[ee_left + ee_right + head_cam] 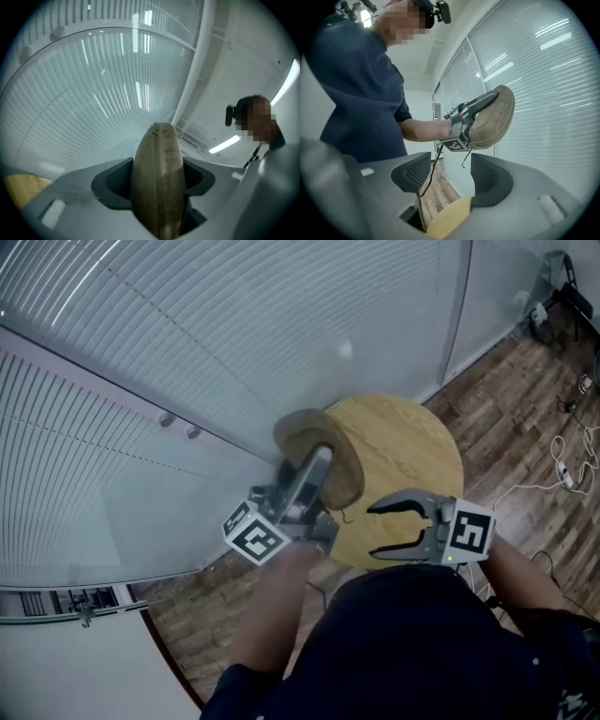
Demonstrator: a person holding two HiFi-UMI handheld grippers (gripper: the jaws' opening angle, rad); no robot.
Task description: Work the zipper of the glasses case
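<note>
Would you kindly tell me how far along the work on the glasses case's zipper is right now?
Done: the tan oval fabric glasses case is up off the round wooden table, clamped in the left gripper. In hand: the right gripper stands open and empty beside it. Left: catching the thin dark cord hanging from the case, likely the pull, and running the zipper.

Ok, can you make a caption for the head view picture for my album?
The left gripper holds a tan glasses case up by the round wooden table; the right gripper hovers open nearby.
</note>
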